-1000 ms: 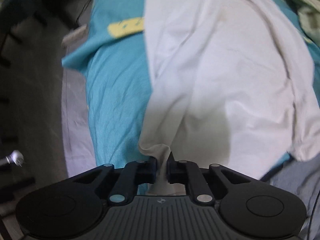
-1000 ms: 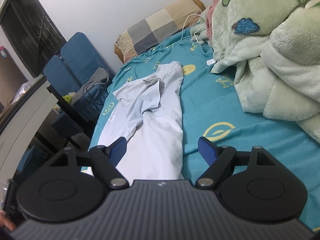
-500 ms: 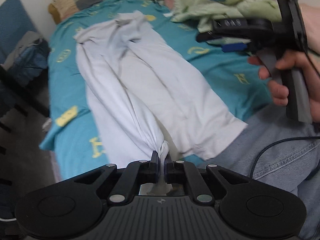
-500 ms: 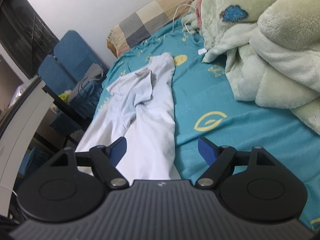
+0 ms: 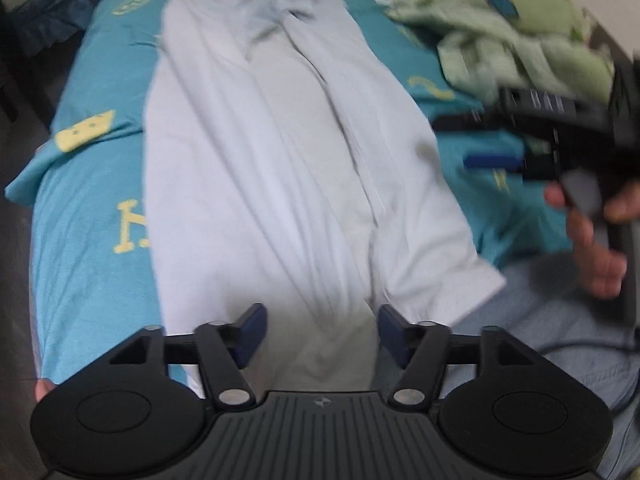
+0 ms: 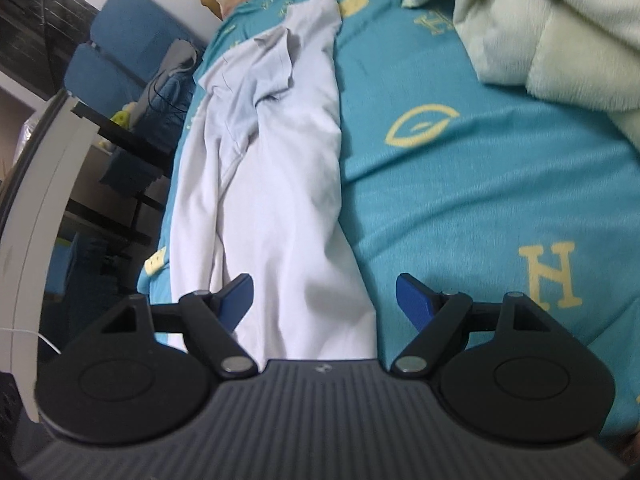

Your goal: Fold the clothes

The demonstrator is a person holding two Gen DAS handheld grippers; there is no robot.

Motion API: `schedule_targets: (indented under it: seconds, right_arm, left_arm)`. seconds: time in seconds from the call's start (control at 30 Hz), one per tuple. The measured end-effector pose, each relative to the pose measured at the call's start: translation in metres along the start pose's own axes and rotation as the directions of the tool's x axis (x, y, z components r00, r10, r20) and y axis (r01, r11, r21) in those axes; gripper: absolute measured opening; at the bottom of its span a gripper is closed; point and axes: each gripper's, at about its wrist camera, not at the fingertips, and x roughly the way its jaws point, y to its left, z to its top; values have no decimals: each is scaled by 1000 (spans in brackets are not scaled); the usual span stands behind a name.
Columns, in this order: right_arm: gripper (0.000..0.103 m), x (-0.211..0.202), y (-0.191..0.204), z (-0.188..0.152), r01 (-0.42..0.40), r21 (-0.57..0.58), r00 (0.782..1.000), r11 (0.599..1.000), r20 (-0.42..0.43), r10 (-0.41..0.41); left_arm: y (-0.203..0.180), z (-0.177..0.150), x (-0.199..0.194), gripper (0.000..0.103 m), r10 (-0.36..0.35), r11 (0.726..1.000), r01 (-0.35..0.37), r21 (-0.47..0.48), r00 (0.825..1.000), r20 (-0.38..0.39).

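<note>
A: Where is the garment?

B: The white garment lies lengthwise along the teal bedsheet, running from the near edge of the bed toward the far end. It is roughly folded along its length, with wrinkles and a rumpled bunch at the far end. In the right wrist view the same white garment sits on the left part of the bedsheet, close to the bed's left edge.

A: And the left gripper?

B: The left gripper hangs above the near end of the cloth, pointing steeply down. Its jaws are opening; the cloth lies below the gap between the blue pads, and the pads are not pressing on it.

A: The right one?

B: The right gripper has its fingers spread wide, clamping nothing. The garment's near right edge shows between them, underneath. From the left wrist view, that gripper is blurred at the right, gripped by a hand over the sheet, beside the garment's right edge.

A: Anything else nearby?

B: A pale green fleece blanket is heaped on the far right of the bed. A leg in blue jeans is at the near right. Blue chairs stand to the left of the bed.
</note>
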Motion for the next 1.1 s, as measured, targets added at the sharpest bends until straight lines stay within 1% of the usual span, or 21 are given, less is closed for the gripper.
schedule_targets:
  seconds: [0.03,0.1,0.13,0.2,0.23,0.37,0.4,0.5,0.57,0.6,0.67,0.73,0.77,0.8,0.83,0.87,0.9,0.97,1.03,1.1]
  right_arm:
    - [80,1,-2,0,-15,14,1000,1000,-13,15]
    - [80,4,-5,-1,-36,30,998,999,-41,37]
    - [80,6,-5,-2,-40,30,998,999,-55,41]
    - [79,11,-2,-4,-32,15,996,999,-82,33]
    - [79,13,-1,-5,-29,10,995,1000,-94,30]
    - [81,20,-1,-10,-55,13,987,998,-151,56]
    - [81,22,0,-12,-61,11,985,998,-164,62]
    - [79,24,4,-17,-88,9,974,996,-211,88]
    - [75,23,7,-22,-109,3,963,994,-249,106]
    - [72,22,10,-26,-109,-15,957,994,-270,101]
    - [68,22,21,-37,-84,-84,948,993,-313,54]
    - [64,23,37,-50,-58,-182,937,982,-350,-10]
    - [61,23,44,-57,-38,-239,935,970,-351,-50]
    - [50,21,51,-63,-9,-294,937,956,-336,-95]
    - [34,20,58,-68,22,-343,938,939,-317,-138]
    - [25,18,64,-74,53,-391,938,919,-295,-180]
    - [14,15,68,-77,70,-418,940,906,-277,-201]
    - [11,4,72,-80,82,-437,947,896,-245,-206]
    - [10,-14,73,-78,75,-429,964,900,-201,-176]
    - [10,-36,74,-73,72,-422,978,904,-146,-146]
  left_arm:
    - [9,3,-3,78,8,999,-6,-43,1000,30]
    - [29,15,-4,83,24,989,-10,-147,995,96]
    - [40,20,-3,83,38,981,-14,-194,992,118]
    - [60,27,7,83,76,960,-36,-278,988,136]
    - [69,30,15,83,100,950,-57,-307,987,127]
    - [87,38,40,83,120,929,-94,-357,991,53]
    - [85,38,42,84,110,935,-87,-345,993,49]
    - [77,39,46,84,74,951,-59,-302,996,39]
    - [71,37,47,82,-11,957,17,-290,1000,20]
    - [69,35,47,78,-54,957,54,-285,999,7]
    - [66,31,50,71,-121,949,107,-296,992,-32]
    - [63,30,49,61,-147,948,122,-296,987,-64]
    - [60,29,49,58,-158,950,129,-285,984,-82]
    - [57,29,49,49,-169,952,136,-274,981,-100]
    - [54,29,49,39,-179,954,143,-263,977,-118]
    - [50,29,47,34,-167,961,135,-242,979,-120]
    - [45,28,45,23,-153,968,124,-219,981,-120]
    - [39,29,36,7,-139,973,118,-200,986,-92]
    - [38,30,19,6,-148,969,136,-207,988,-40]
    - [39,29,-3,5,-158,963,161,-217,987,33]
